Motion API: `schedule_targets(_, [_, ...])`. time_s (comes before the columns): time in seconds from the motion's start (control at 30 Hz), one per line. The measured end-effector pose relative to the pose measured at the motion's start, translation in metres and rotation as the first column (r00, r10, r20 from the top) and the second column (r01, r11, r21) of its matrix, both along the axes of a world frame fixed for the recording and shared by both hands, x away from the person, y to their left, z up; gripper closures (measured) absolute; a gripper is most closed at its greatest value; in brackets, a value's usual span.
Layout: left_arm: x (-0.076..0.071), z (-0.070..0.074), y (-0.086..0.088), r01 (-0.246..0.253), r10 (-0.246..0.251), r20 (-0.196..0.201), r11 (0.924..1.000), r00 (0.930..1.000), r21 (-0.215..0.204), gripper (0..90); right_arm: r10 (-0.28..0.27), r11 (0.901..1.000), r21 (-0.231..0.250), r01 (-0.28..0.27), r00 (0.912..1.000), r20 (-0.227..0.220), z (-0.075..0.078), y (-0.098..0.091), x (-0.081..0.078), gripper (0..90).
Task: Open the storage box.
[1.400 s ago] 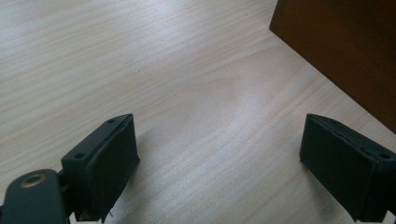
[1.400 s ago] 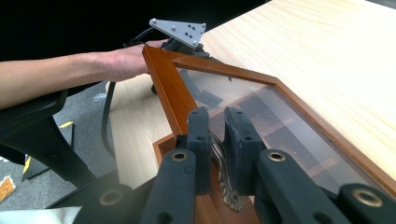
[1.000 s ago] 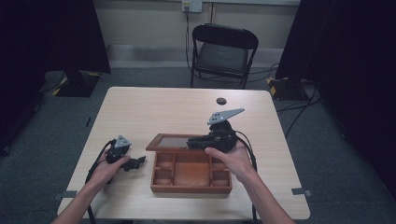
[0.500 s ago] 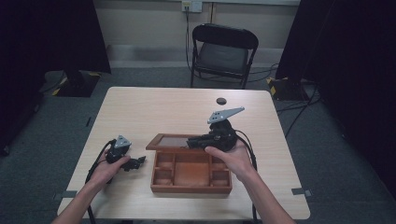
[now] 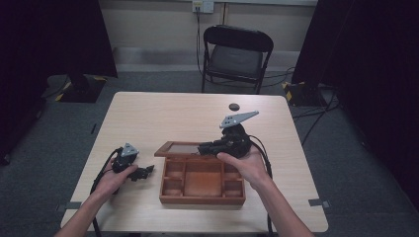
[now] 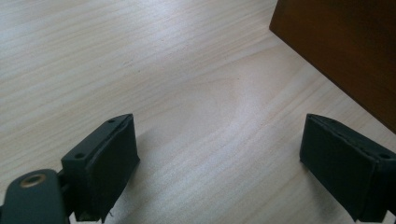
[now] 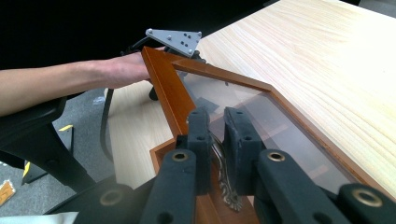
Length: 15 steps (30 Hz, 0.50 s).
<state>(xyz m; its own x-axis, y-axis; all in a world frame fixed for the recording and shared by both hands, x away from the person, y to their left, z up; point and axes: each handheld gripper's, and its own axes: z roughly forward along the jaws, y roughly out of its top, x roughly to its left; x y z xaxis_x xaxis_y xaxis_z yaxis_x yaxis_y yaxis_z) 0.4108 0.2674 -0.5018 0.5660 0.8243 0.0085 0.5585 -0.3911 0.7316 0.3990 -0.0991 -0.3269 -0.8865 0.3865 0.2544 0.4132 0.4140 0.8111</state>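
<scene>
Nothing has shifted since the earlier high views: both hands sit where they were and the lid stands at the same angle. The right gripper (image 5: 203,147) is clenched on the small metal handle (image 7: 219,156) at the front edge of the glass-paned lid (image 5: 180,148), holding that lid partly raised over the wooden box (image 5: 202,198). The box sits on the table (image 5: 163,113), near its front edge, its open compartments between the 2 hands. The left gripper (image 5: 148,171) rests on the table just beside the box's left wall, released, its jaws spread wide with only bare tabletop between them.
</scene>
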Motion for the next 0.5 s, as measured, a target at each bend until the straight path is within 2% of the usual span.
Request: schedule_targets(0.5, [0.0000,0.0001,0.0001,0.001,-0.001,-0.002,1.0000,1.0000,0.000,10.5,0.000,1.0000,0.008,0.000,1.0000,0.001,0.0023,-0.0006,0.0035,81.5])
